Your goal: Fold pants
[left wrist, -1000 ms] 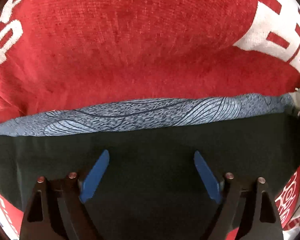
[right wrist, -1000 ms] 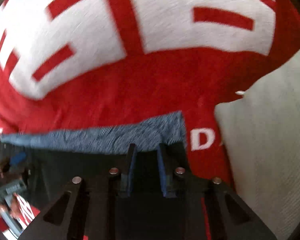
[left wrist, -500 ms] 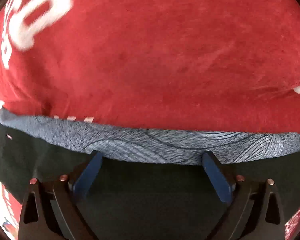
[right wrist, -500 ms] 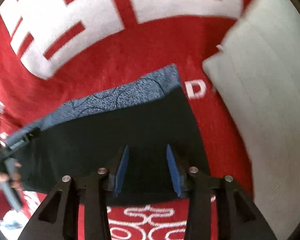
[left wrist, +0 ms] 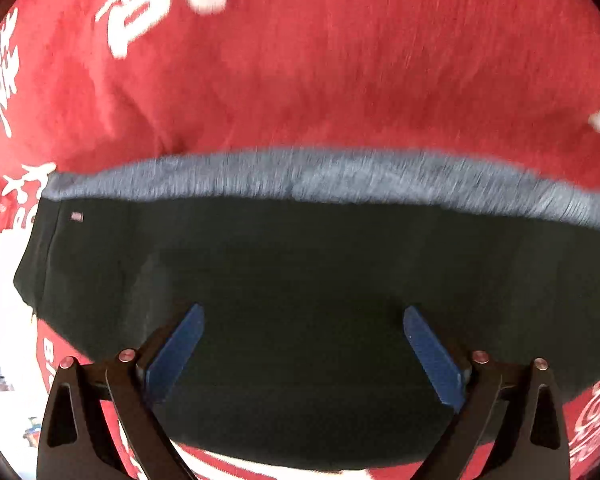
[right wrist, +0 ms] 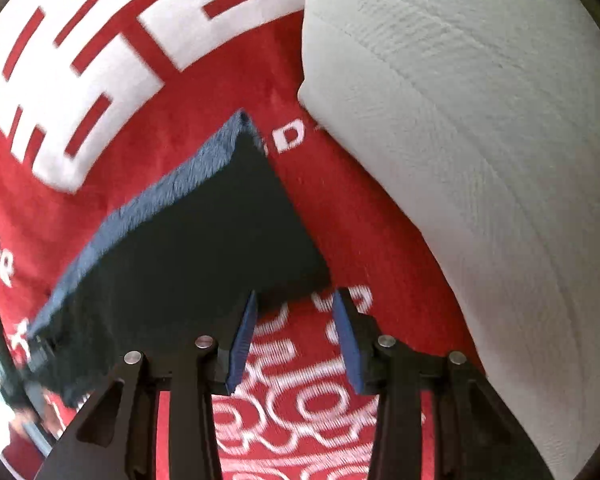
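Note:
The pants (left wrist: 300,288) lie folded flat on a red blanket, a dark rectangle with a blue-grey patterned band (left wrist: 300,178) along the far edge. My left gripper (left wrist: 302,322) is open wide above the dark cloth and holds nothing. In the right wrist view the pants (right wrist: 188,240) lie left of centre, with the near right corner just ahead of the left fingertip. My right gripper (right wrist: 294,306) is open and empty, off the cloth's near edge, over the blanket.
The red blanket (left wrist: 340,60) with white lettering covers the surface all around the pants; it also shows in the right wrist view (right wrist: 308,400). A white pillow or cushion (right wrist: 480,160) lies close on the right. The other gripper shows blurred at the far left (right wrist: 16,380).
My right gripper let go of the pants' edge, opened and pulled back off the cloth. My left gripper stayed open and drew back, so more of the dark cloth shows.

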